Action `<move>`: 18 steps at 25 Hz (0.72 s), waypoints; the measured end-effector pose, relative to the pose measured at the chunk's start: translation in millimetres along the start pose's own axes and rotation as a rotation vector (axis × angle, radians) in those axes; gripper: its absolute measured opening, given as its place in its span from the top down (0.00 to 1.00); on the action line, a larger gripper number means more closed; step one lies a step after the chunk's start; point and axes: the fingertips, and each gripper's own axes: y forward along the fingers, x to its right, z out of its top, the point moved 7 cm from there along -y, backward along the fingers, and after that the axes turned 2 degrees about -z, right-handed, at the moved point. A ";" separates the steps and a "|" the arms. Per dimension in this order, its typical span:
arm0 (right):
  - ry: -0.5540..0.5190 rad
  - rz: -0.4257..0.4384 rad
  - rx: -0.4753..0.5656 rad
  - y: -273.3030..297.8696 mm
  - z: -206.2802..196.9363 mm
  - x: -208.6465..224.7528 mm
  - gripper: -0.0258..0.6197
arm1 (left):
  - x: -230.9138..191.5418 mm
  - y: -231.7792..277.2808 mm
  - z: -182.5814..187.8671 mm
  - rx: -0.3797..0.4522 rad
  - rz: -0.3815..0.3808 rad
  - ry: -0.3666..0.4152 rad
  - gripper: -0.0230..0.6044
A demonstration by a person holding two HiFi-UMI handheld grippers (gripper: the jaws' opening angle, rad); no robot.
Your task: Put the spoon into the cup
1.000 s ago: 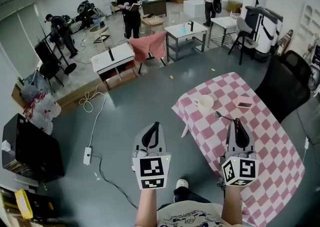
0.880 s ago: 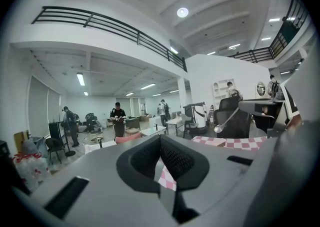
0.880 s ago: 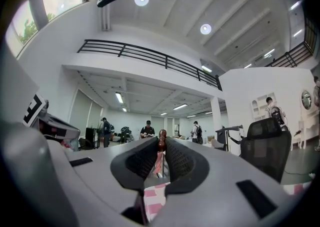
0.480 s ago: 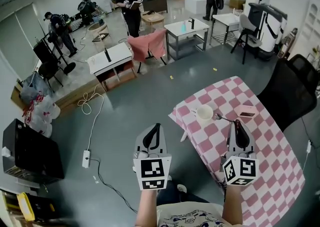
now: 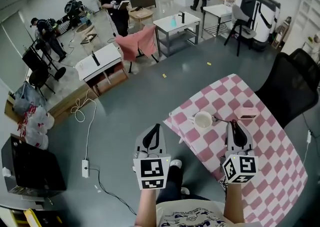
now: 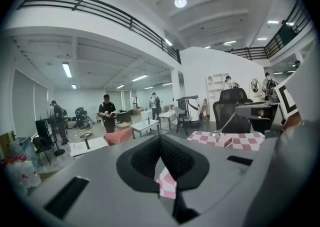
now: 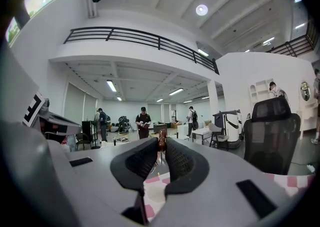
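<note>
Showing the slim metal spoon (image 5: 223,119) with a brownish handle end, as held by the right gripper (image 5: 234,123). The jaws of this gripper are drawn narrow and are pressed onto the handle end, which is pinched at their tips. The spoon is held over the table covered with a pink-and-white checked cloth (image 5: 270,171), near its left corner and just beside the round white cup (image 5: 203,120). Its long axis is set across the line of the jaws and runs nearly left to right in the head view. The bowl is pointed left, toward the cup's rim, and the handle right, into the jaws. In the left gripper view the spoon is seen tilted, bowl end lower. Whether the bowl touches the cup cannot be told. The left gripper (image 5: 155,128) is held off the table's edge, over the grey floor (image 5: 115,121), well apart from the spoon. Its jaws are brought together with nothing between them. A small flat pink box (image 5: 246,116) lies farther in on the table, just past the right gripper's tips.
</note>
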 end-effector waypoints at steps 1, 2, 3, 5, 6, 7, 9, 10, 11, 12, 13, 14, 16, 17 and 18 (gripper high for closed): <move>0.005 -0.005 -0.007 10.0 -1.7 1.1 0.87 | -4.2 12.2 0.5 -0.002 -0.013 0.003 0.94; 0.010 -0.008 -0.014 20.3 -3.1 1.7 0.87 | -8.8 24.4 1.2 -0.003 -0.025 0.005 0.94; 0.014 -0.011 -0.022 30.9 -4.6 2.3 0.87 | -13.5 36.8 2.0 -0.005 -0.038 0.007 0.94; 0.022 -0.021 -0.039 51.0 -8.1 3.8 0.87 | -21.6 62.0 3.4 -0.013 -0.067 0.016 0.94; 0.025 -0.026 -0.049 60.3 -10.3 4.5 0.87 | -25.1 74.3 4.0 -0.018 -0.082 0.021 0.94; 0.027 -0.032 -0.061 69.0 -12.8 5.0 0.87 | -28.3 86.3 4.3 -0.024 -0.098 0.026 0.94; 0.028 -0.041 -0.085 85.9 -18.4 6.1 0.87 | -33.9 109.4 3.7 -0.038 -0.127 0.033 0.94; 0.027 -0.046 -0.097 94.2 -21.4 7.1 0.87 | -36.2 121.0 3.0 -0.045 -0.140 0.036 0.94; 0.026 -0.050 -0.109 101.9 -24.5 8.2 0.87 | -38.0 132.1 1.9 -0.052 -0.154 0.038 0.94; 0.025 -0.055 -0.121 108.6 -27.8 9.3 0.87 | -39.3 142.7 0.6 -0.061 -0.169 0.040 0.94; 0.023 -0.062 -0.135 114.6 -31.3 10.4 0.87 | -40.4 152.7 -0.8 -0.069 -0.185 0.042 0.94; 0.022 -0.069 -0.149 120.1 -35.1 11.4 0.87 | -41.5 162.2 -2.2 -0.078 -0.201 0.044 0.94; 0.026 -0.083 -0.176 131.3 -43.7 13.6 0.87 | -44.1 180.6 -5.0 -0.093 -0.229 0.050 0.94; 0.032 -0.087 -0.189 137.1 -48.3 14.7 0.87 | -45.2 189.7 -6.8 -0.099 -0.241 0.054 0.94; 0.037 -0.090 -0.201 142.6 -53.0 15.8 0.87 | -46.0 198.6 -8.9 -0.106 -0.253 0.057 0.94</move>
